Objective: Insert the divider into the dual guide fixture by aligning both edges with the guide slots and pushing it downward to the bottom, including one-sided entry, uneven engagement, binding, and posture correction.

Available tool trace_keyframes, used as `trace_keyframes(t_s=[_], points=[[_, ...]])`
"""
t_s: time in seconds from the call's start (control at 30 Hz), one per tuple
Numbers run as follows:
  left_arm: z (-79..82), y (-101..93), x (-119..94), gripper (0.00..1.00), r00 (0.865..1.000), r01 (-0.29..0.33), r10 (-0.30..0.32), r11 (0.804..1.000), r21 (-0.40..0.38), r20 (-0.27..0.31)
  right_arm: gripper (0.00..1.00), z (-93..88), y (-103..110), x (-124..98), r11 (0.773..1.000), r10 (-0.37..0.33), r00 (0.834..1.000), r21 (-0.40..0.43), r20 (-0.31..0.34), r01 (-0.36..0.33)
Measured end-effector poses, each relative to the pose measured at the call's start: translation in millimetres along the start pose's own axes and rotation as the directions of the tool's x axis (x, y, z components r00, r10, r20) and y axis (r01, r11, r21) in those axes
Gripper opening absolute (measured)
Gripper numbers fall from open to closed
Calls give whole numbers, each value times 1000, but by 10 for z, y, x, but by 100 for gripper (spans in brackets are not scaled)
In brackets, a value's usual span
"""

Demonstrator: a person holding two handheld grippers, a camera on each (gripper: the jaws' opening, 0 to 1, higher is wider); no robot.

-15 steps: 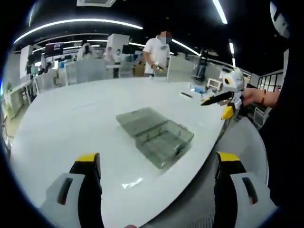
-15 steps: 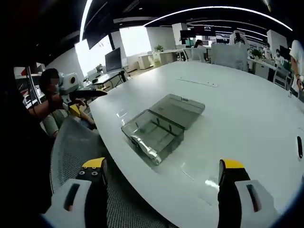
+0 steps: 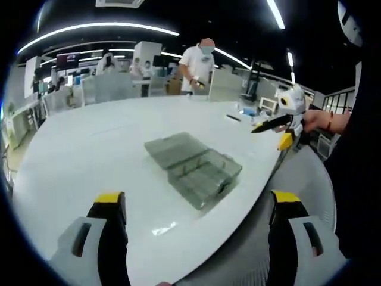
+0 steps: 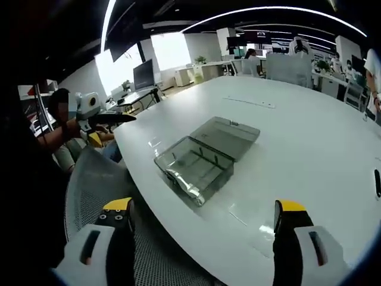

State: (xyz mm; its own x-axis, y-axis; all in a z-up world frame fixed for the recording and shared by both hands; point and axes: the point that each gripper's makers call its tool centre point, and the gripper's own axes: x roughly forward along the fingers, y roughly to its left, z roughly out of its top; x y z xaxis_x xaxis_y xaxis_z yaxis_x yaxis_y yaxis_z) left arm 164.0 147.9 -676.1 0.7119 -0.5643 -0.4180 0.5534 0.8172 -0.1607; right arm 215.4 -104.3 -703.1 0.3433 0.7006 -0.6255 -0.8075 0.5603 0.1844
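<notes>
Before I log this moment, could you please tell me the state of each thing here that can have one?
Clear box: open, base resting flat on the white table.
Box lid: swung fully back, lying flat beside the base.
Left tool: open, holding nothing, above the table's near edge.
Right tool: open, holding nothing.

Smoky-grey clear box (image 4: 202,158), white table (image 4: 309,137)
</notes>
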Motion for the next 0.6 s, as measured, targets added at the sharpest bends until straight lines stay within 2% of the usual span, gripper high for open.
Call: trace_keyframes(t_s=[0.13,0.4,0.6], points=[[50,-47,15,99,1000,3,-3,1000,6,-5,96,-9,-3,2,1000,-1,1000,2,-3,1],[32,-1,36,99,1000,28,-28,1000,13,-4,96,-8,29,-1,1000,-2,1000,3,-3,2],[38,43,45,99,1000,25,-25,1000,18,1,96,-20,21,-22,1000,-8,1000,14,0,8]])
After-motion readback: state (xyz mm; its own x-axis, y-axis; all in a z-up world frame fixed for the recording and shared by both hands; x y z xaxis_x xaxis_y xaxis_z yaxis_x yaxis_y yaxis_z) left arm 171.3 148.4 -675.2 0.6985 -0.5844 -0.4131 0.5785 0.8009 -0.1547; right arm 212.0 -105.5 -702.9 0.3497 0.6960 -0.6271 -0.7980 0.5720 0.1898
